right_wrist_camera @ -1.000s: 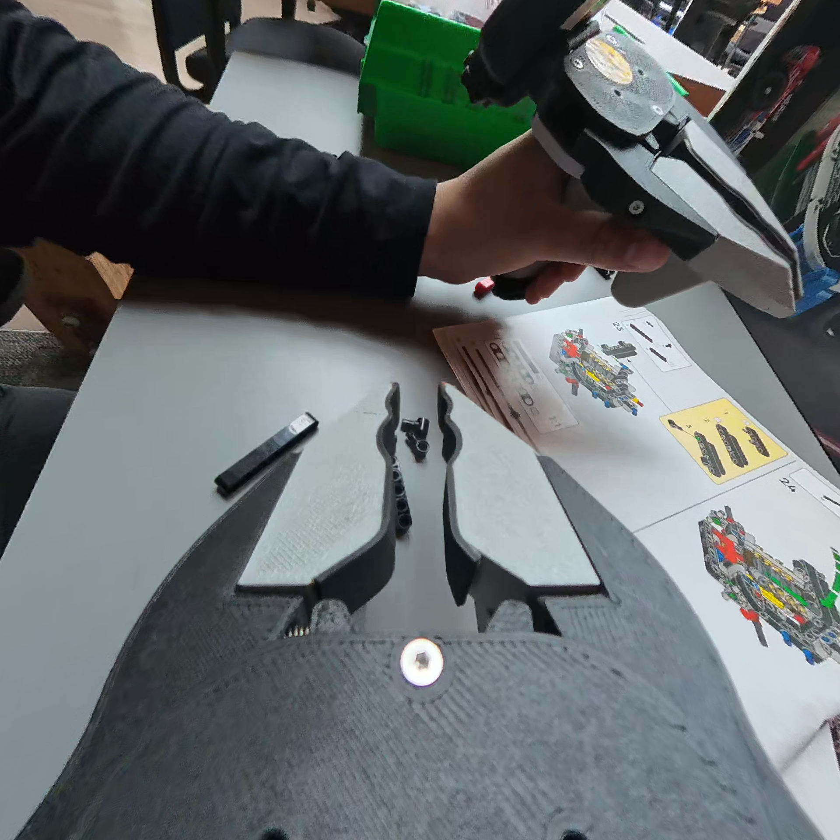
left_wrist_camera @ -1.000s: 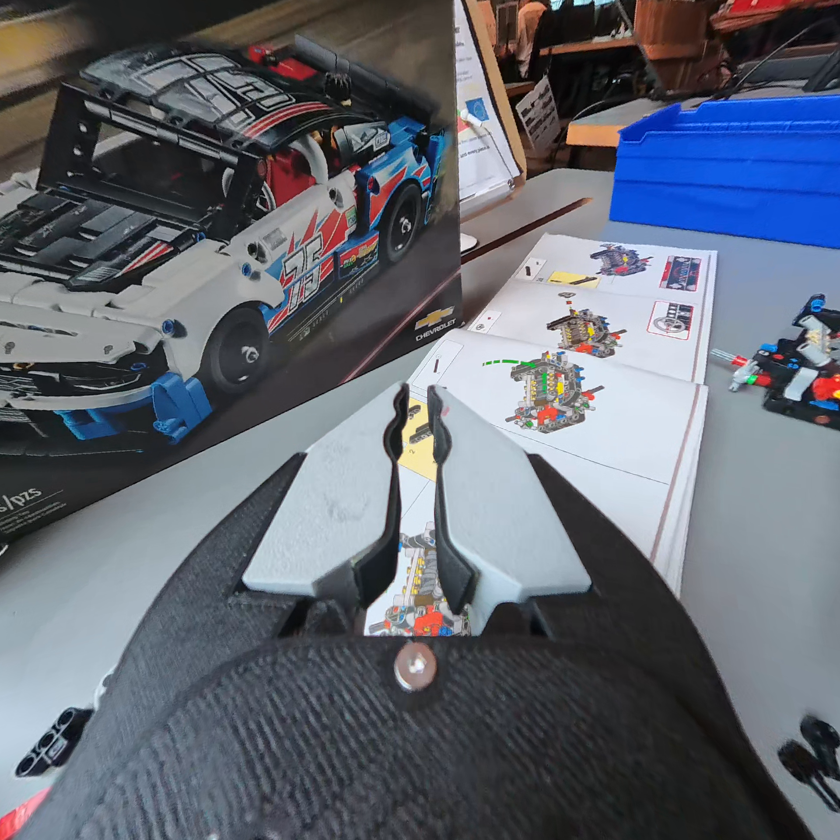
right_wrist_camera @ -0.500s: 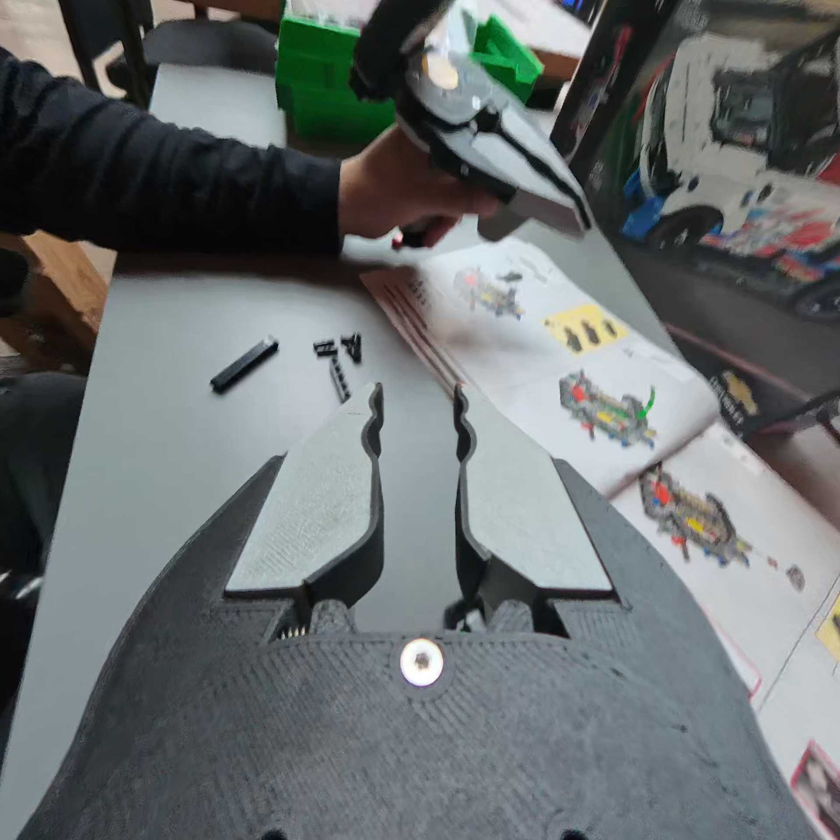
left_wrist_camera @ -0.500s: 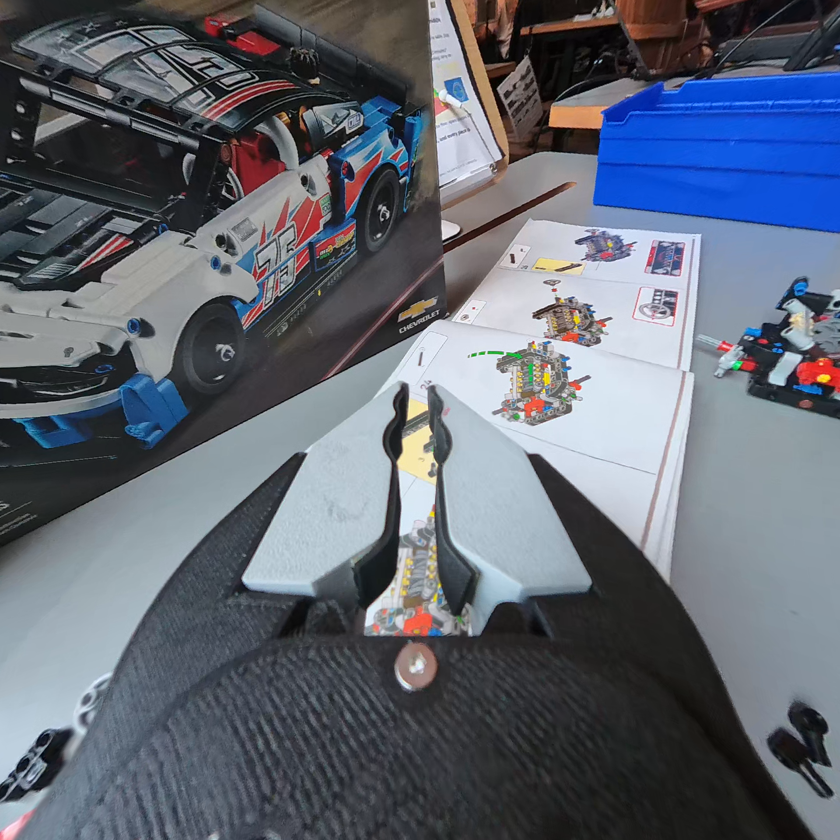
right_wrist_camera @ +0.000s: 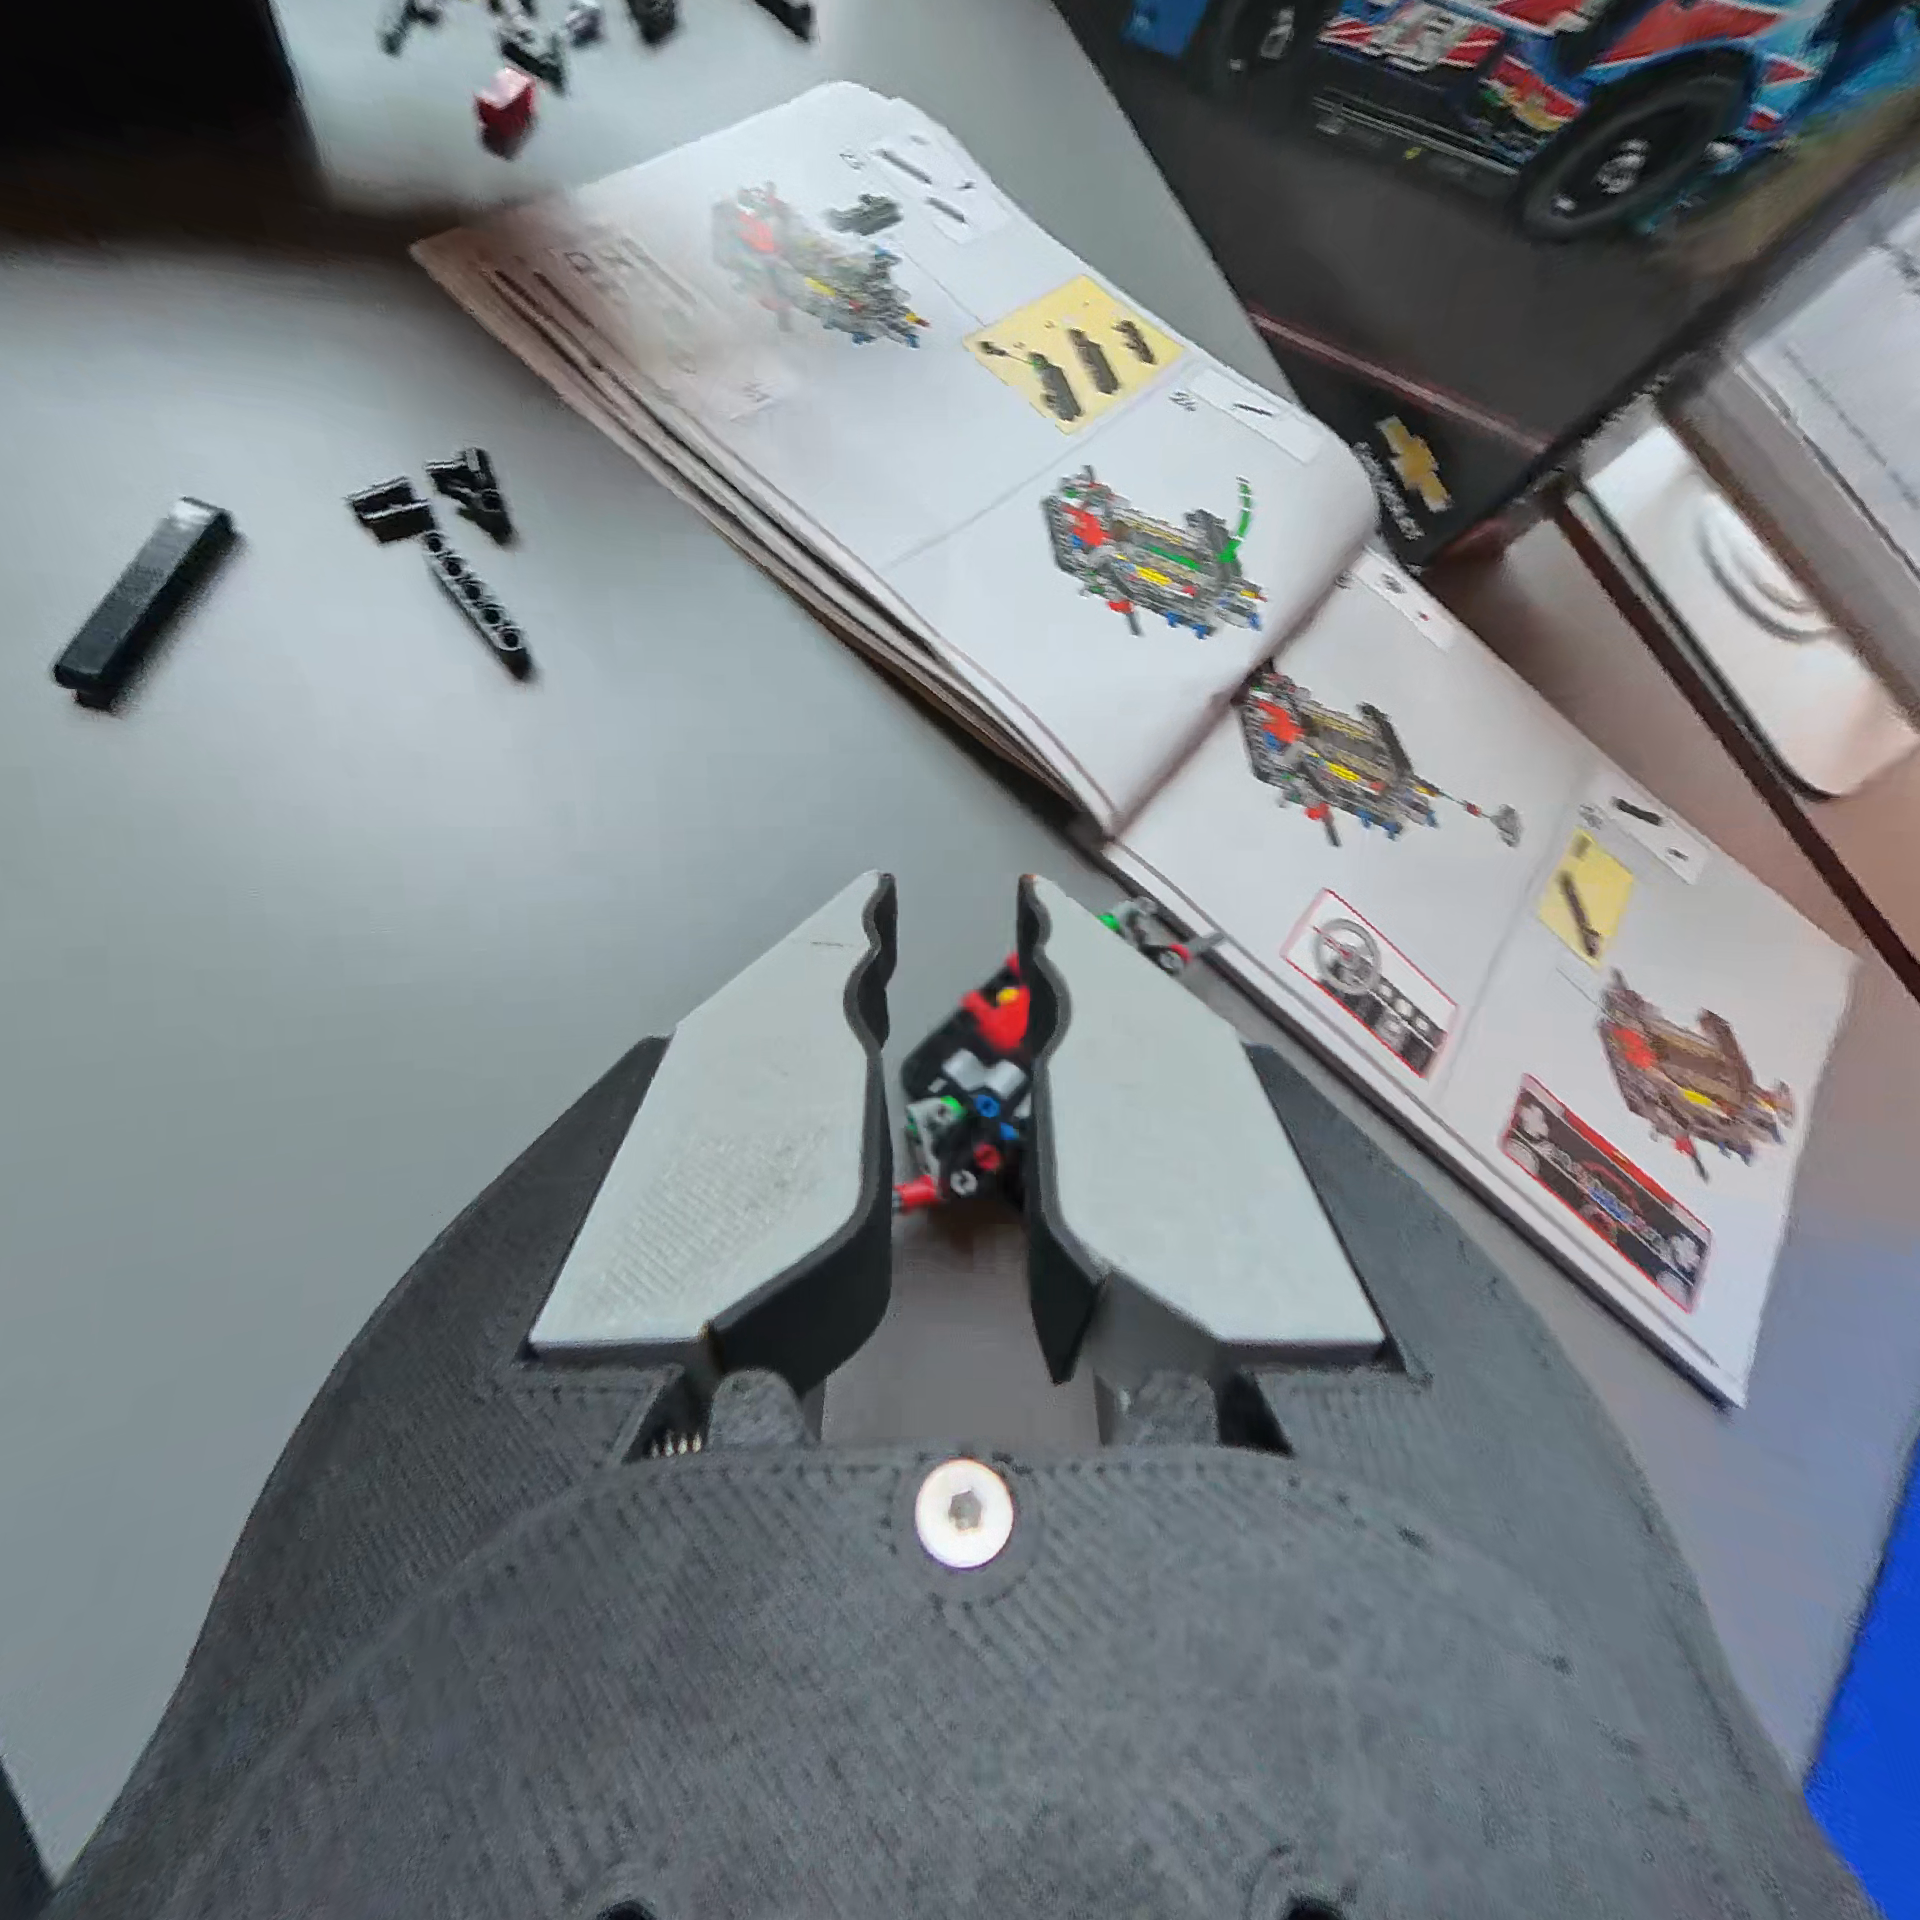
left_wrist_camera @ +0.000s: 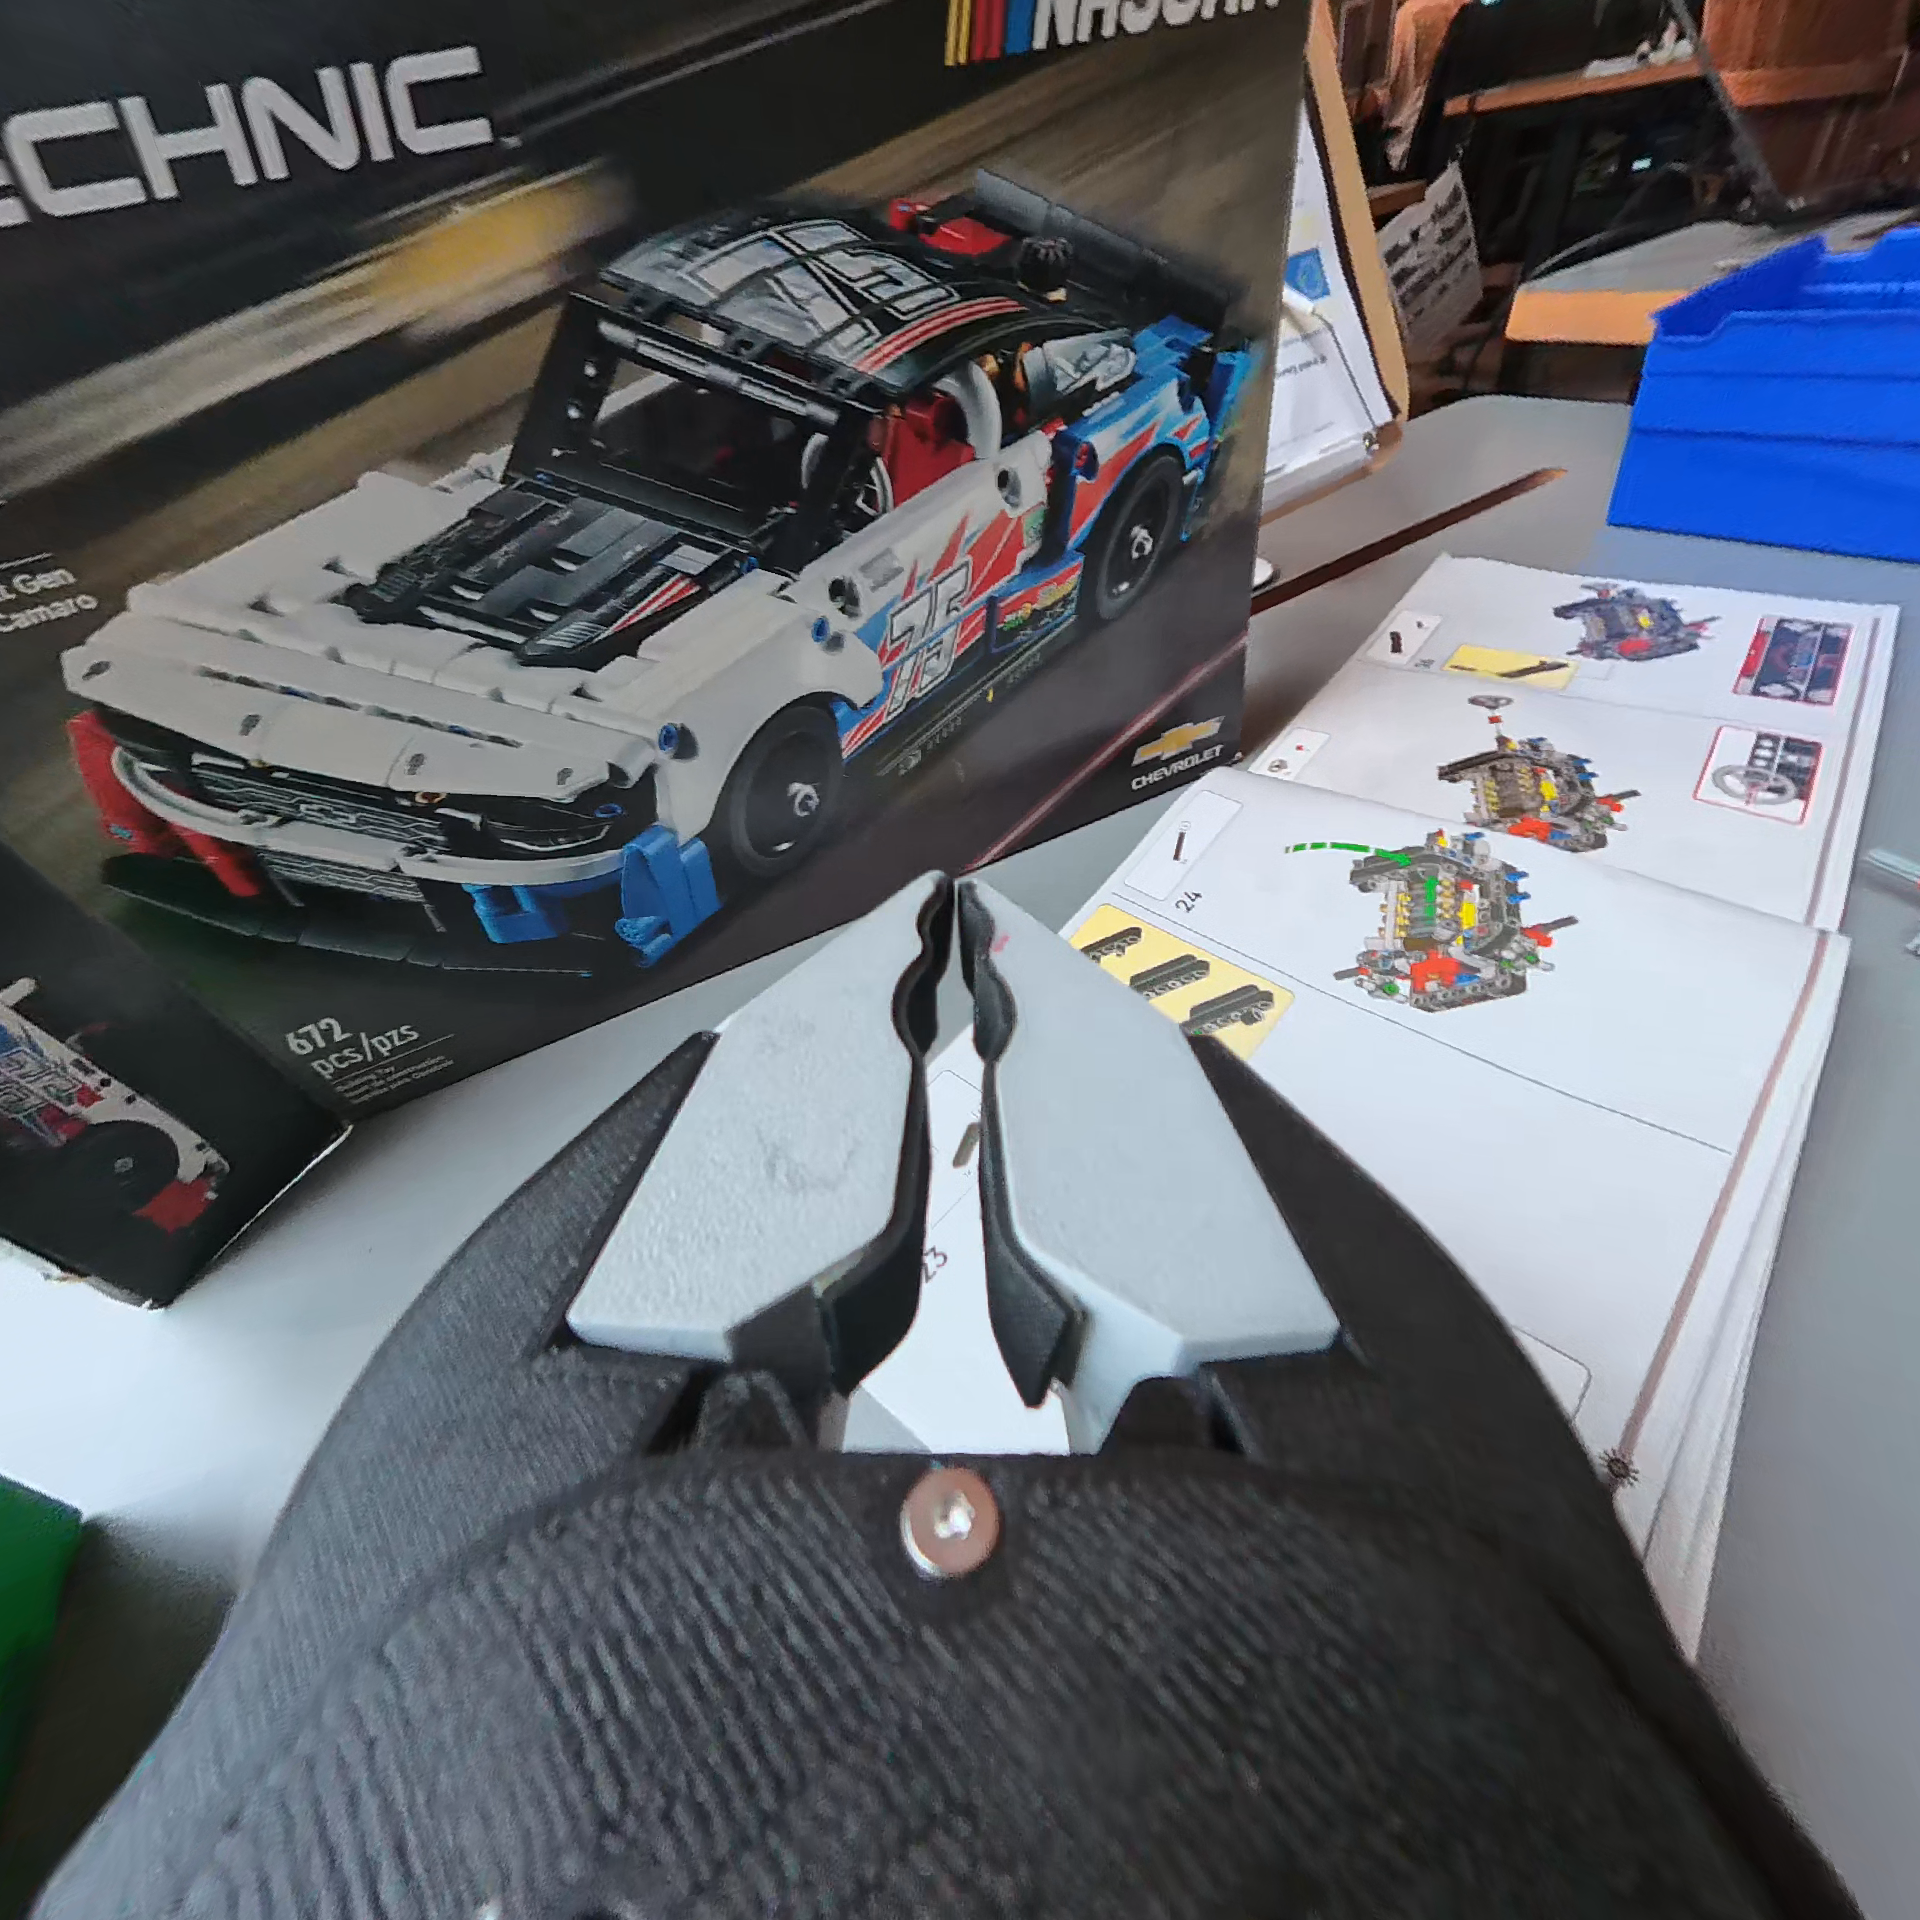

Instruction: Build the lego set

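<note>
Right tool (right_wrist_camera: 951,904): fingers apart, empty, poised over small black partly built lego assembly with red and green pieces (right_wrist_camera: 971,1091), seen through the gap, resting on grey counter (right_wrist_camera: 416,883). Assembly directly below, long axis roughly along the fingers. Open white instruction booklet (right_wrist_camera: 1195,499) just beside, to the right. Left tool (left_wrist_camera: 954,904): tips together, empty, over the booklet, farther from assembly. Loose black beams (right_wrist_camera: 473,592) well apart, upper left.
</note>
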`<control>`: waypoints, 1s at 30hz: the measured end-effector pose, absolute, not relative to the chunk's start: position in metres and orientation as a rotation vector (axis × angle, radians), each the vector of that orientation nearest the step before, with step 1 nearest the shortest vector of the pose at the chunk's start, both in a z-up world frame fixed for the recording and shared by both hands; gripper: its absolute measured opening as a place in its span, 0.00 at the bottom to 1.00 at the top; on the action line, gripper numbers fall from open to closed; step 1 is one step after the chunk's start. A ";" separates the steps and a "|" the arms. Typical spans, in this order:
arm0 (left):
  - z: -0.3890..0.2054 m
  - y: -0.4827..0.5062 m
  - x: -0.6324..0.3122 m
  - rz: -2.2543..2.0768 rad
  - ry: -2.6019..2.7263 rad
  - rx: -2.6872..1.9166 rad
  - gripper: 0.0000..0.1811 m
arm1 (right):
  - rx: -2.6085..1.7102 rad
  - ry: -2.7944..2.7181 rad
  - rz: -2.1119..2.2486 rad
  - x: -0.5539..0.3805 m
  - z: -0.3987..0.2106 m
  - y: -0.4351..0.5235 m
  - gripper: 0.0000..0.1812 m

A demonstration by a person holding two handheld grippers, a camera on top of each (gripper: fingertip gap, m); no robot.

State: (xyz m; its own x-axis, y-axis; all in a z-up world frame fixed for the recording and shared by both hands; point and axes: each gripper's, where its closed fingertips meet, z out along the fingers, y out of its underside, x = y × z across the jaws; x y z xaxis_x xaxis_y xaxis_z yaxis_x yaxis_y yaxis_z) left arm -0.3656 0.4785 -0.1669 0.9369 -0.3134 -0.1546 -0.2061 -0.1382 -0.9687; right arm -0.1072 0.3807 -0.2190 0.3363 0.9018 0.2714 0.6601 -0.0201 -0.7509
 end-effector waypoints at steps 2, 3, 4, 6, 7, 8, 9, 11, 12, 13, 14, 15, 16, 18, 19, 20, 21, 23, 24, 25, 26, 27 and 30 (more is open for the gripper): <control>-0.165 0.478 -0.368 -0.116 0.379 -1.719 0.00 | -1.751 -1.306 0.327 -0.086 -0.206 0.397 0.11; -0.164 0.478 -0.368 -0.120 0.377 -1.717 0.00 | -1.754 -1.255 0.314 -0.073 -0.200 0.407 0.11; -0.163 0.477 -0.369 -0.118 0.374 -1.714 0.00 | -1.767 -1.217 0.308 -0.058 -0.198 0.417 0.12; -0.162 0.477 -0.369 -0.124 0.372 -1.711 0.00 | -1.805 -1.166 0.301 -0.028 -0.199 0.434 0.15; -0.162 0.477 -0.369 -0.128 0.368 -1.711 0.00 | -1.815 -1.141 0.300 -0.013 -0.201 0.442 0.16; -0.163 0.478 -0.369 -0.132 0.366 -1.713 0.00 | -1.833 -1.133 0.327 -0.001 -0.205 0.445 0.18; -0.164 0.478 -0.369 -0.135 0.366 -1.718 0.00 | -1.865 -1.134 0.385 0.008 -0.210 0.445 0.20; -0.165 0.478 -0.370 -0.134 0.362 -1.723 0.00 | -1.929 -1.118 0.454 0.024 -0.219 0.444 0.24; -0.166 0.479 -0.370 -0.137 0.361 -1.724 0.00 | -1.936 -1.102 0.471 0.029 -0.220 0.444 0.26; -0.167 0.479 -0.370 -0.142 0.359 -1.727 0.00 | -1.914 -1.087 0.503 0.030 -0.217 0.441 0.26; -0.168 0.479 -0.371 -0.145 0.358 -1.731 0.00 | -1.881 -1.082 0.537 0.028 -0.213 0.437 0.26; -0.169 0.480 -0.371 -0.149 0.355 -1.735 0.00 | -1.868 -1.088 0.536 0.027 -0.213 0.436 0.26; -0.170 0.480 -0.370 -0.155 0.354 -1.738 0.00 | -1.879 -1.106 0.499 0.029 -0.217 0.437 0.27; -0.173 0.481 -0.369 -0.169 0.354 -1.747 0.00 | -1.902 -1.155 0.421 0.033 -0.228 0.440 0.28; -0.174 0.481 -0.368 -0.173 0.358 -1.751 0.00 | -1.904 -1.167 0.412 0.032 -0.232 0.441 0.28; -0.176 0.481 -0.367 -0.169 0.361 -1.754 0.00 | -1.908 -1.169 0.425 0.031 -0.234 0.441 0.28; -0.177 0.482 -0.367 -0.164 0.366 -1.757 0.00 | -1.913 -1.163 0.441 0.029 -0.235 0.440 0.28; -0.178 0.482 -0.366 -0.159 0.377 -1.763 0.00 | -1.880 -1.138 0.450 0.024 -0.230 0.440 0.26; -0.178 0.482 -0.366 -0.154 0.381 -1.763 0.00 | -1.838 -1.122 0.452 0.020 -0.221 0.439 0.24; -0.178 0.482 -0.366 -0.152 0.382 -1.763 0.00 | -1.797 -1.109 0.456 0.013 -0.211 0.437 0.23; -0.178 0.482 -0.366 -0.154 0.382 -1.762 0.00 | -1.758 -1.103 0.471 0.004 -0.200 0.433 0.23; -0.177 0.482 -0.366 -0.157 0.381 -1.759 0.00 | -1.712 -1.104 0.507 -0.008 -0.188 0.427 0.23; -0.177 0.482 -0.365 -0.163 0.380 -1.760 0.00 | -1.553 -1.144 0.701 -0.060 -0.155 0.397 0.18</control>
